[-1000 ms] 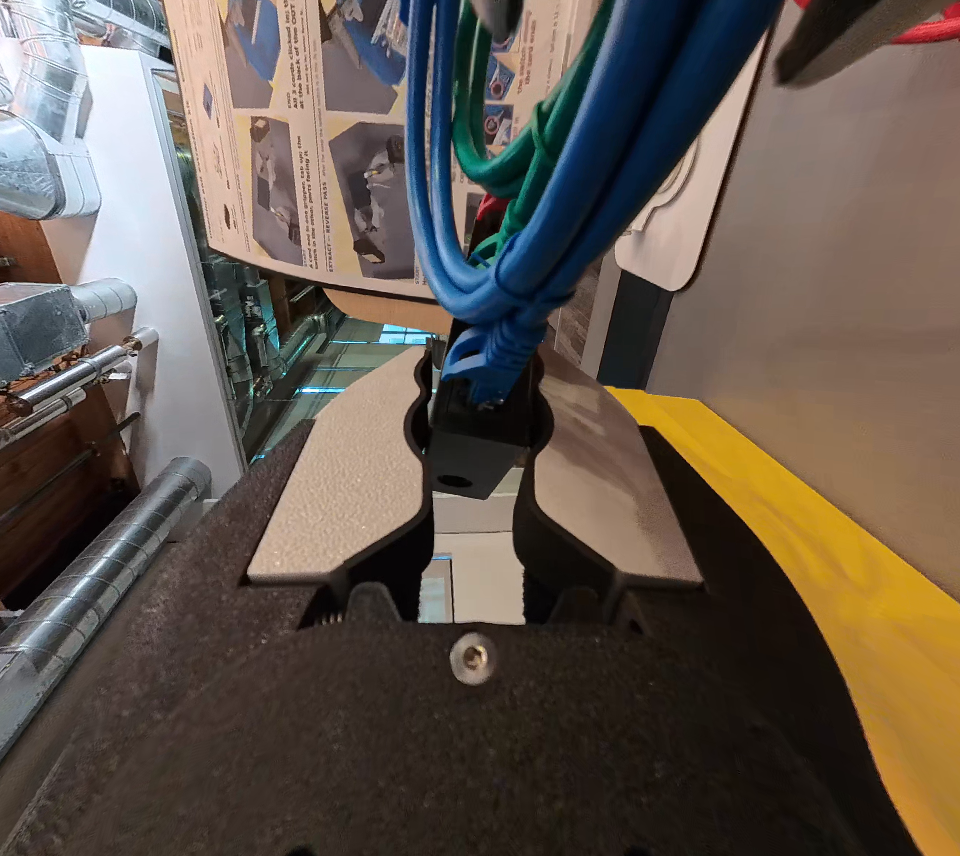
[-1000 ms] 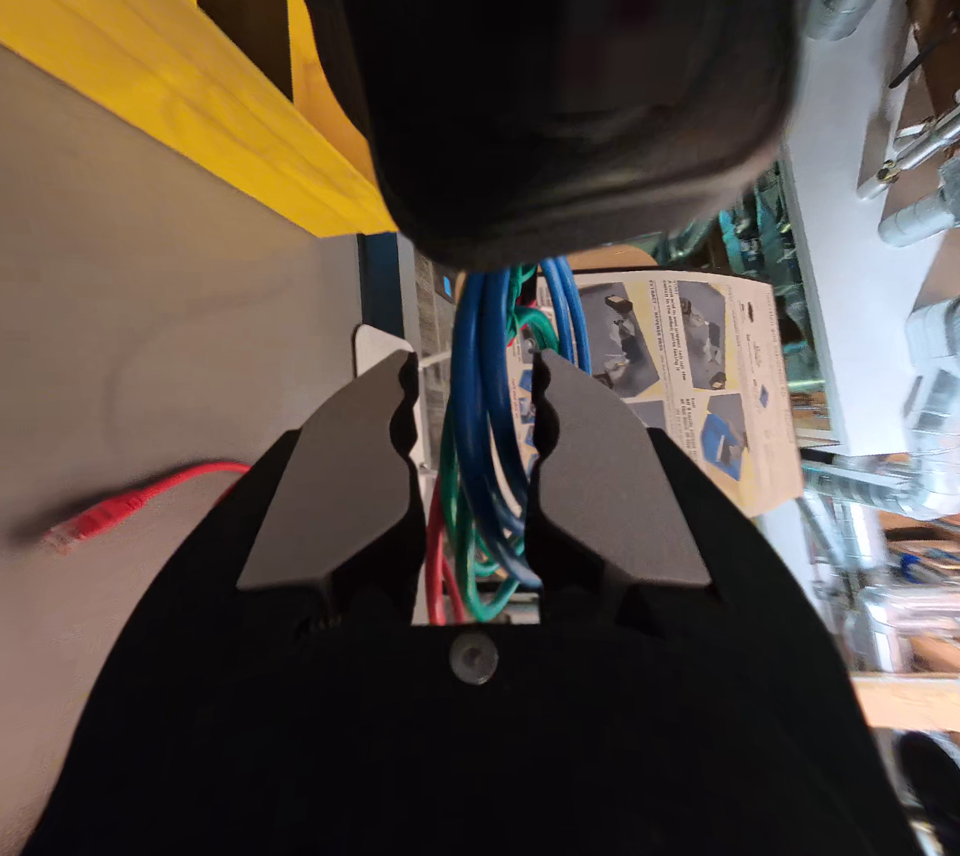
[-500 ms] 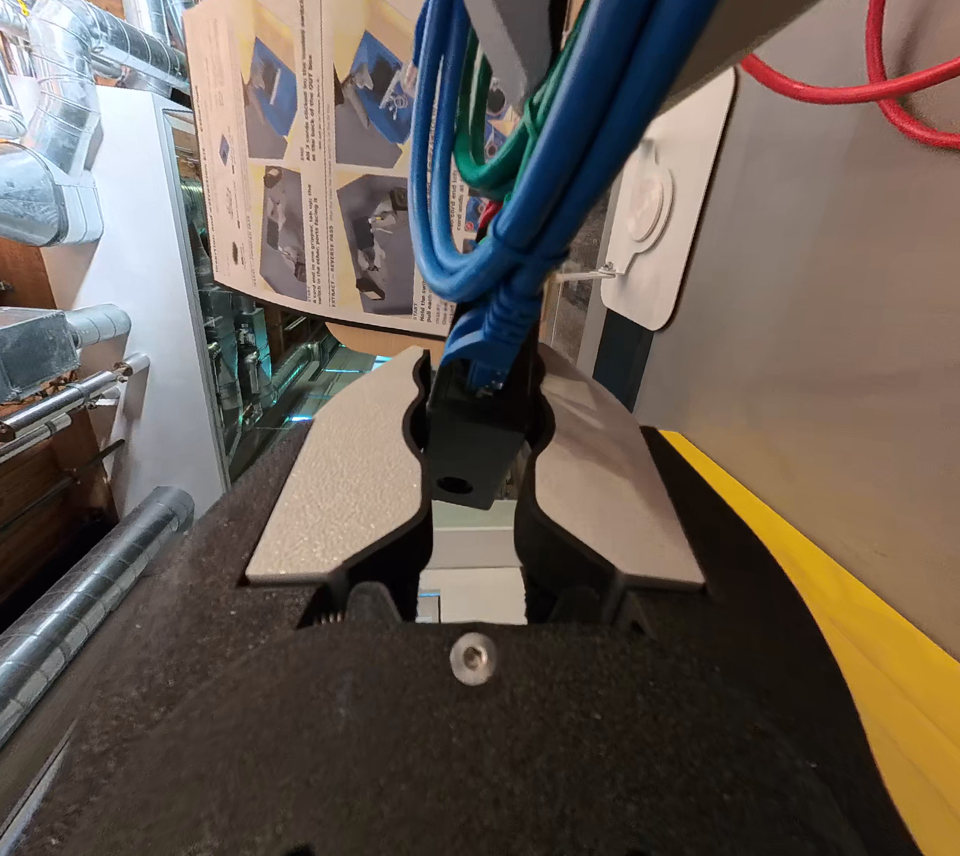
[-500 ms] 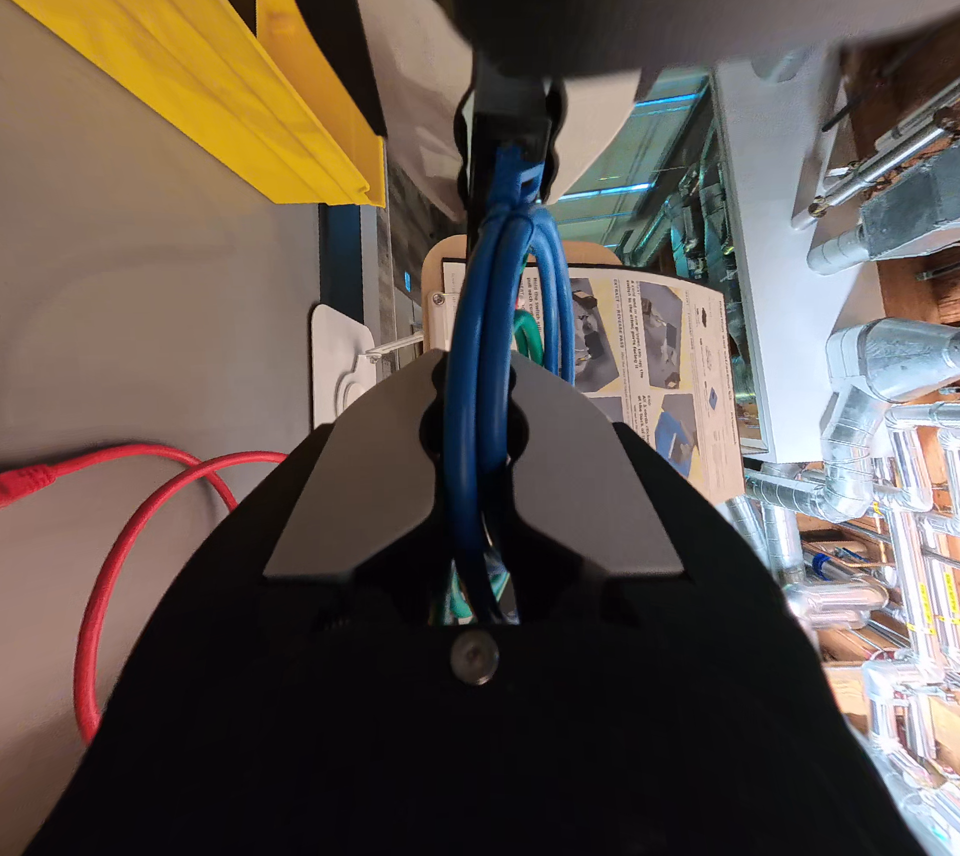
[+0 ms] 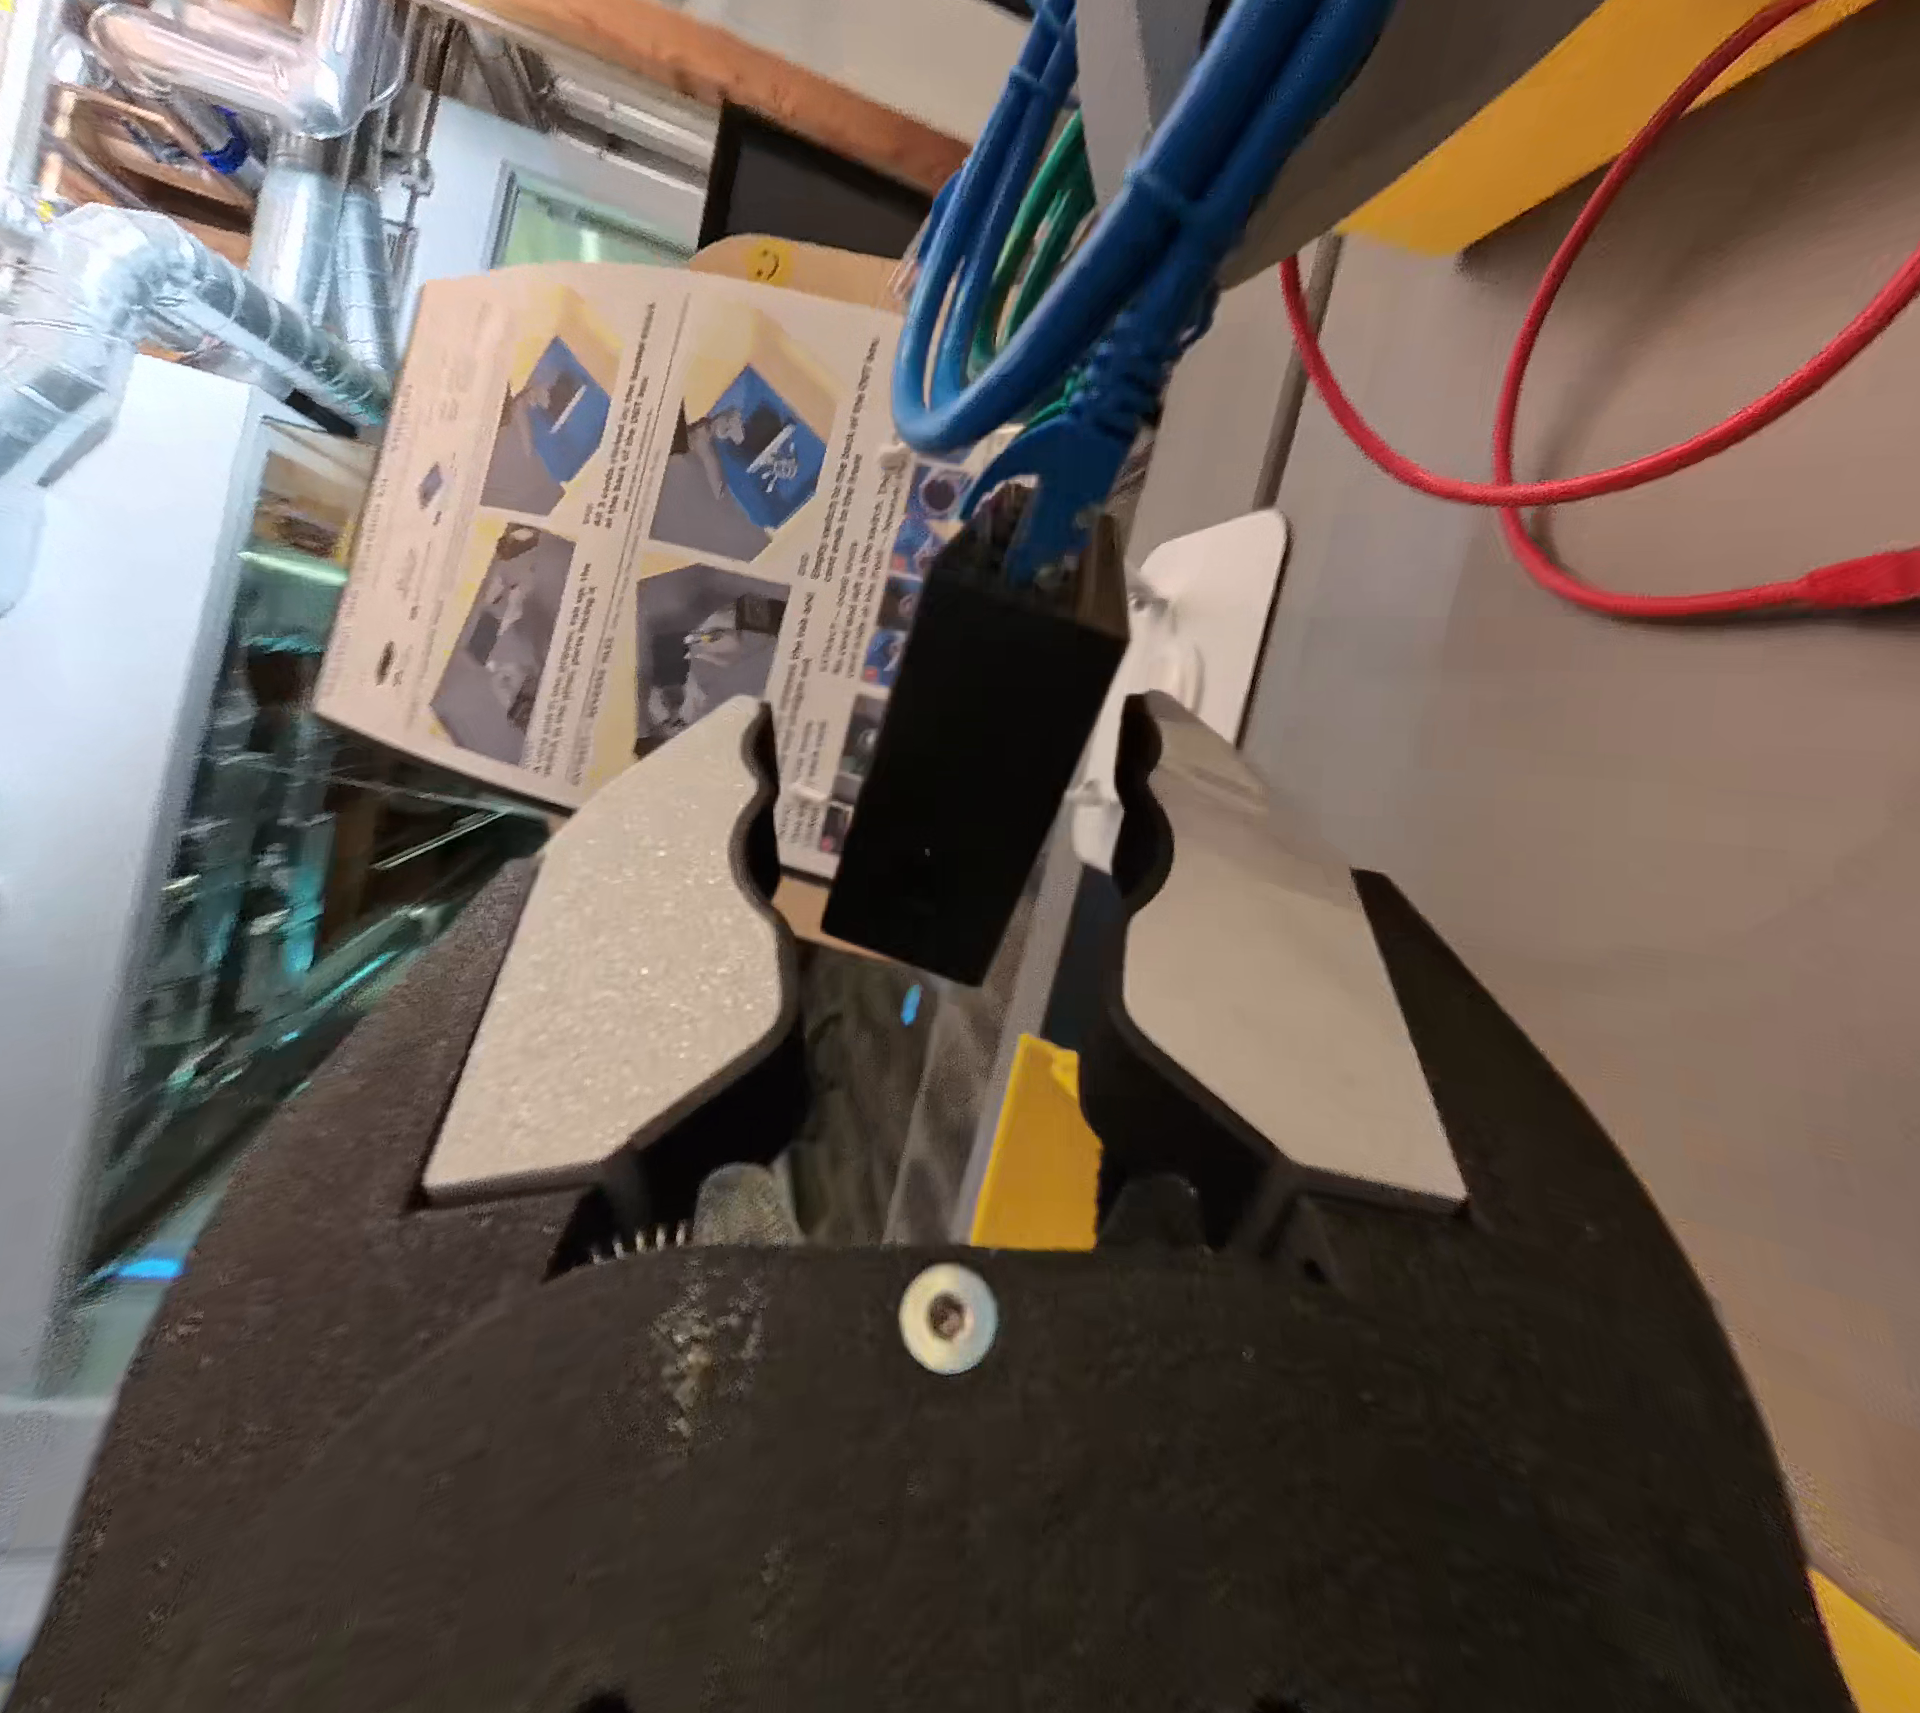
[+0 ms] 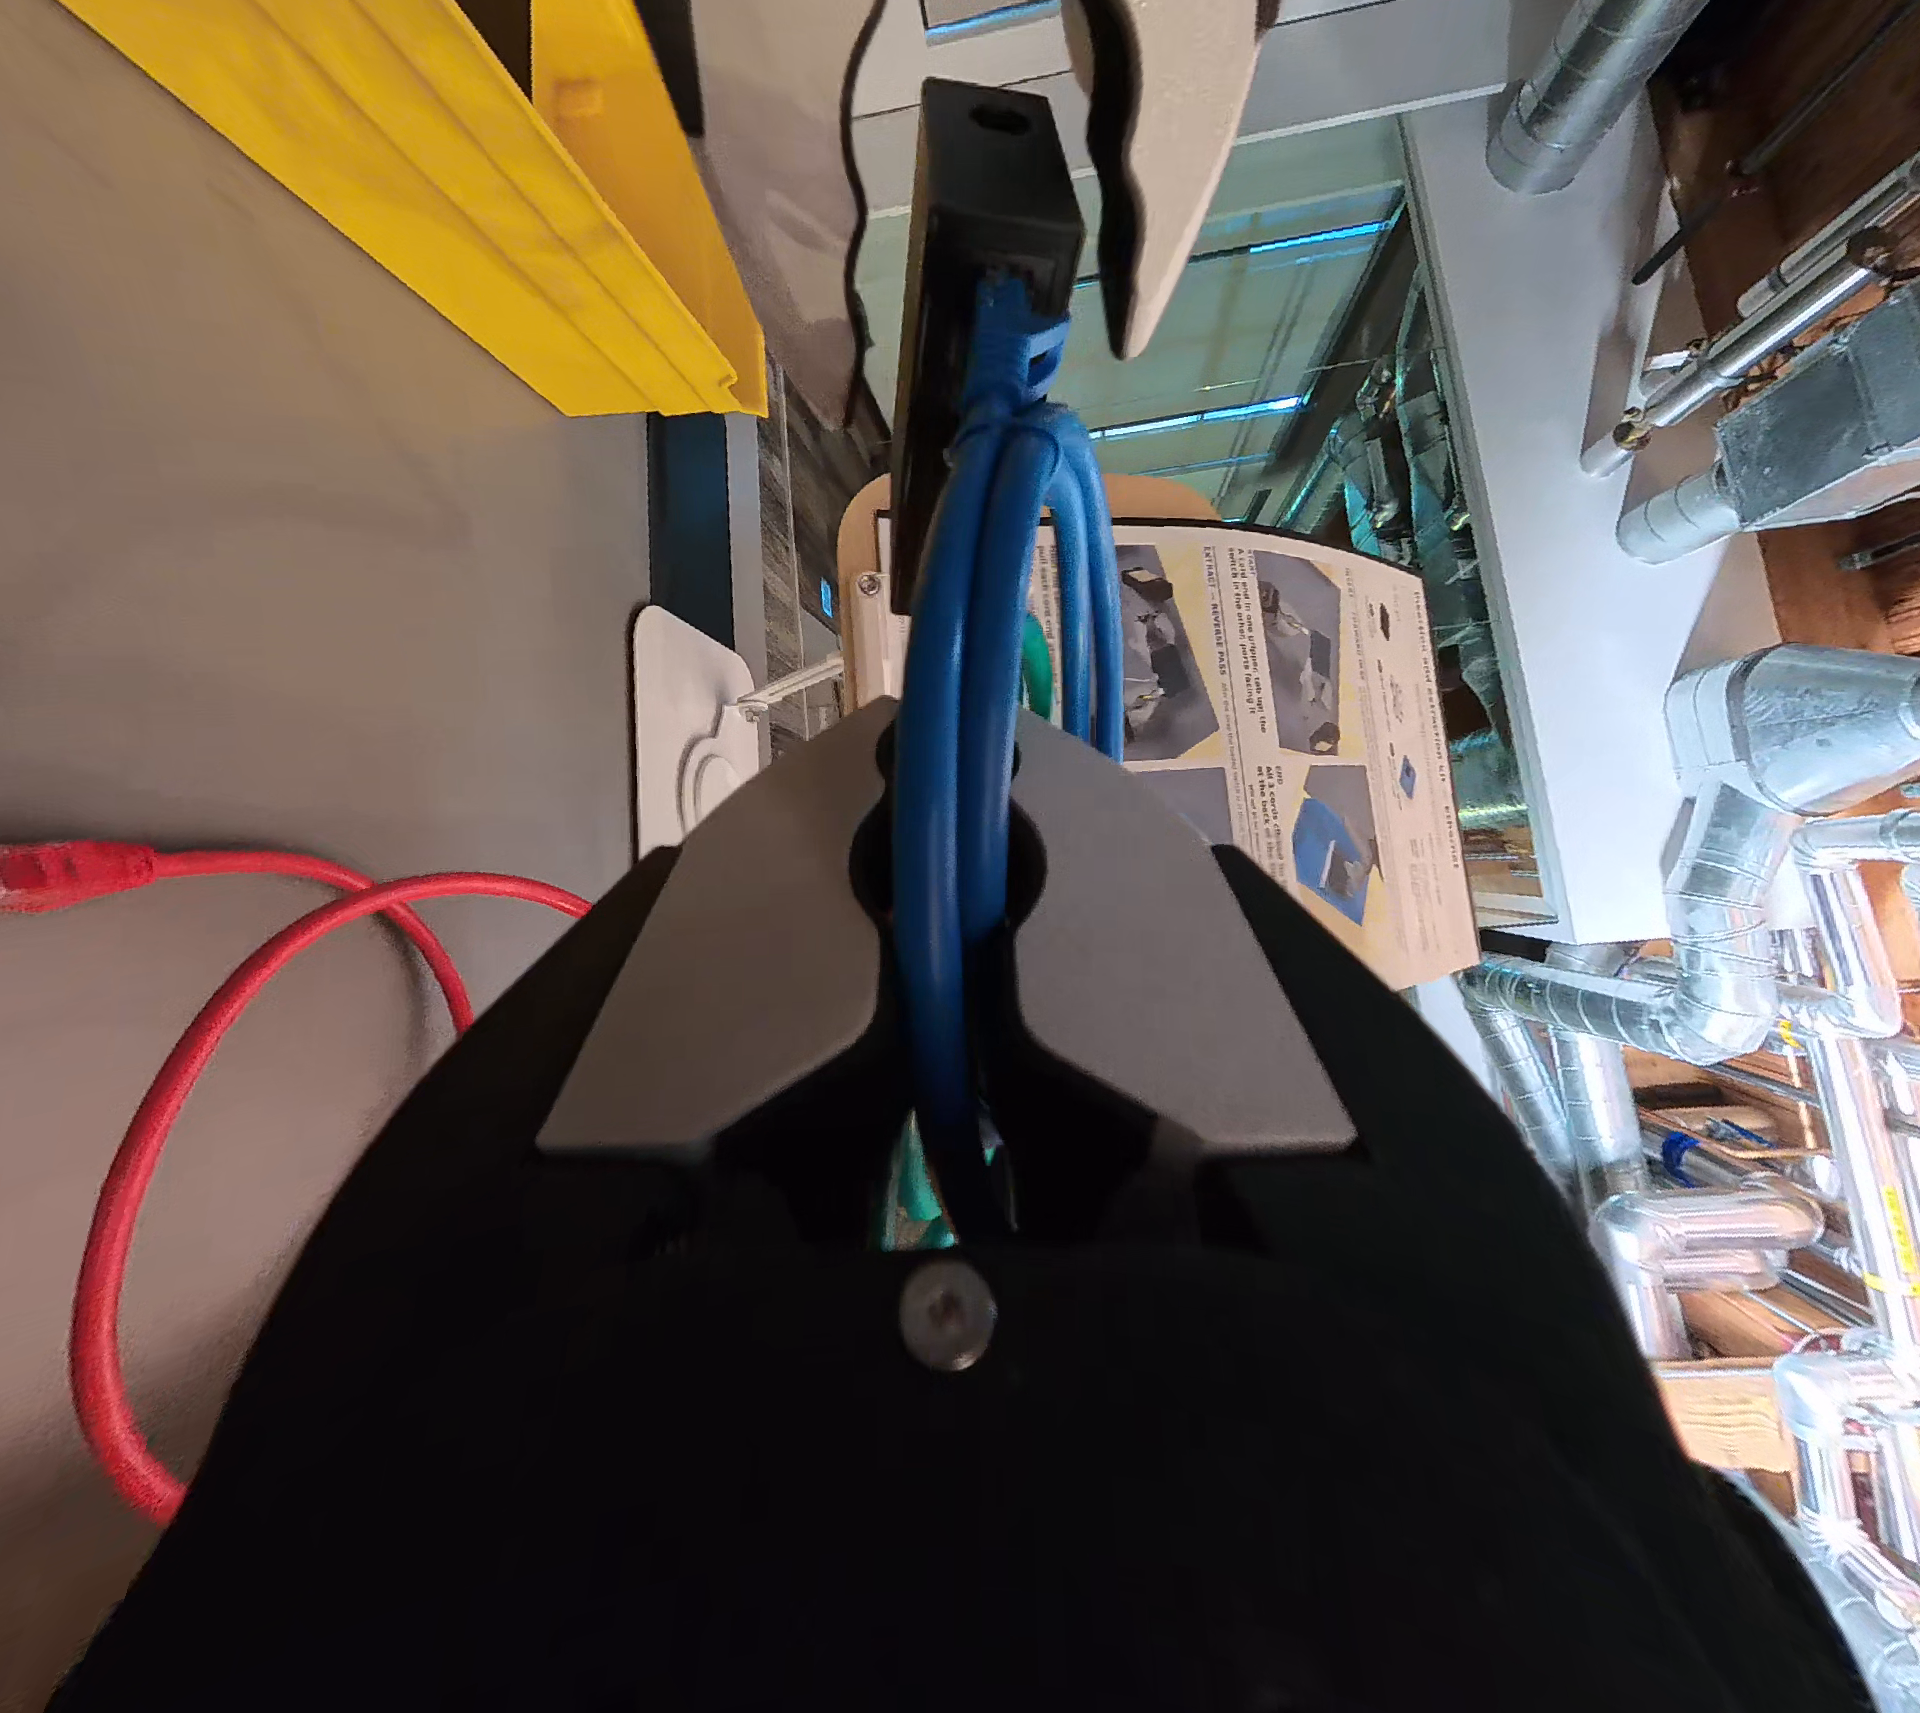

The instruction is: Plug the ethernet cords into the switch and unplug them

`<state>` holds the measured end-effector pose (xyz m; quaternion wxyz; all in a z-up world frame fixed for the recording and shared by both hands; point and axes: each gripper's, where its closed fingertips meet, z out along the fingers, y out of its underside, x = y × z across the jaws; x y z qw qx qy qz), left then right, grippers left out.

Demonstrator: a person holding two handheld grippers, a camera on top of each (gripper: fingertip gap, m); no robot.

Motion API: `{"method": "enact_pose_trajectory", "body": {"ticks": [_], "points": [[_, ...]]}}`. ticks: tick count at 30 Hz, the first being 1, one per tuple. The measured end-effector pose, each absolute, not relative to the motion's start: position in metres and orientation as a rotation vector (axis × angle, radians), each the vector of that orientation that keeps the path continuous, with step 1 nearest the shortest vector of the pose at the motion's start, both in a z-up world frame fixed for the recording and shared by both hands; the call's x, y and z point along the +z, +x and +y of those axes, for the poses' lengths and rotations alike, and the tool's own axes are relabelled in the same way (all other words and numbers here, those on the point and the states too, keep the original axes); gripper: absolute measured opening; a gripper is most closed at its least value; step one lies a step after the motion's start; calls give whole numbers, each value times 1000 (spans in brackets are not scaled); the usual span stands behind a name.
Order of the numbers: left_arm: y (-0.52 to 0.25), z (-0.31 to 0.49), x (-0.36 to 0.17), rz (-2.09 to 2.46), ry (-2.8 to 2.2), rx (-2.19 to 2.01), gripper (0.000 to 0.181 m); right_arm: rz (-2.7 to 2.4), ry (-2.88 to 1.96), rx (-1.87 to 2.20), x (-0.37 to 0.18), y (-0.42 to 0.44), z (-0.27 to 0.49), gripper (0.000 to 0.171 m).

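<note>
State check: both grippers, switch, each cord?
left gripper: open, fingers clear of the switch
right gripper: shut on the blue cord
switch: hanging from the blue cord, ungripped
blue cord: bundled, plugged into the switch
red cord: unplugged, loose on the grey surface
green cord: end not visible

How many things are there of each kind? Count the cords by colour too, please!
Blue cord bundle: 1
Green cord bundle: 1
Red cord: 1
Black switch: 1
Hand-held gripper: 2, the left hand-held gripper and the right hand-held gripper
Total: 6
</note>
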<state>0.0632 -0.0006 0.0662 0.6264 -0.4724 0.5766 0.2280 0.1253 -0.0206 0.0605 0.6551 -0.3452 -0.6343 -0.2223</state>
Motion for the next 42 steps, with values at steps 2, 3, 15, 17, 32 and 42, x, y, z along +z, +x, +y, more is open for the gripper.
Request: {"method": "enact_pose_trajectory", "body": {"ticks": [2, 3, 15, 17, 32, 42], "points": [[64, -3, 63, 1348, -1095, 444, 58, -1454, -769, -520, 61, 126, -24, 13], [64, -4, 62, 1355, -1085, 432, 57, -1461, -761, -526, 61, 127, -25, 13], [84, -13, 42, 1475, -917, 481, 30, -1558, -713, -578, 56, 132, -32, 12], [84, -15, 41, 1488, -941, 468, 30, -1564, -706, -576, 55, 132, -32, 13], [85, -8, 38, 1466, -910, 601, 39, -1575, -711, -593, 56, 133, -33, 13], [83, -5, 43, 1428, -911, 632, 31, -1571, -706, -607, 55, 132, -32, 13]]}}
